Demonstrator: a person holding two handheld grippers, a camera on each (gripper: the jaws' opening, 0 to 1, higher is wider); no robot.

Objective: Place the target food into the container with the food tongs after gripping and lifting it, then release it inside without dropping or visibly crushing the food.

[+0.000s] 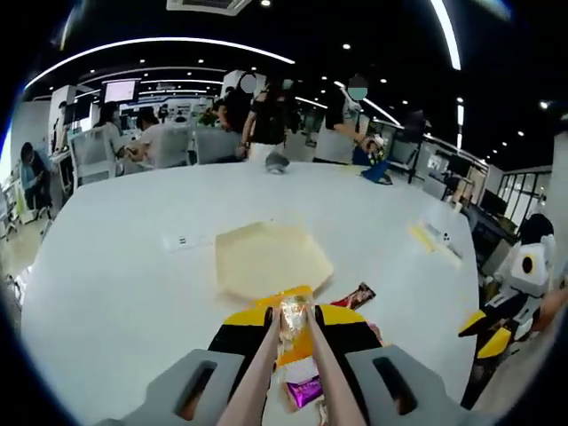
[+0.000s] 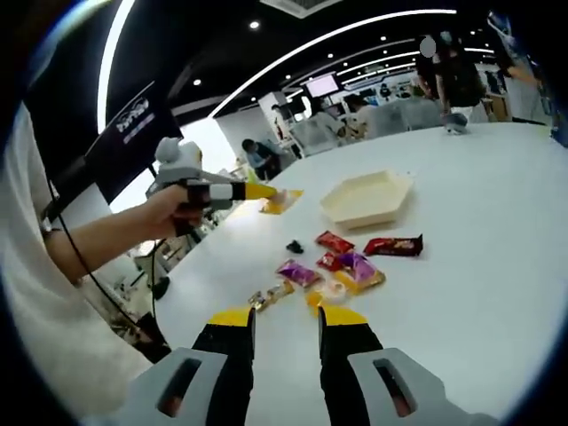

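A big white table [image 2: 497, 266] stands in a bright office with people sitting far behind. The snack packet [image 1: 293, 321] is pinched in the food tongs [image 1: 286, 368], and the left gripper [image 1: 293, 342] squeezes those tongs narrow. The cream container [image 1: 269, 258] lies just ahead of the packet, along the tongs' long line. The right gripper [image 2: 286, 321] hangs open, with more snacks [image 2: 346, 266] between it and the container.
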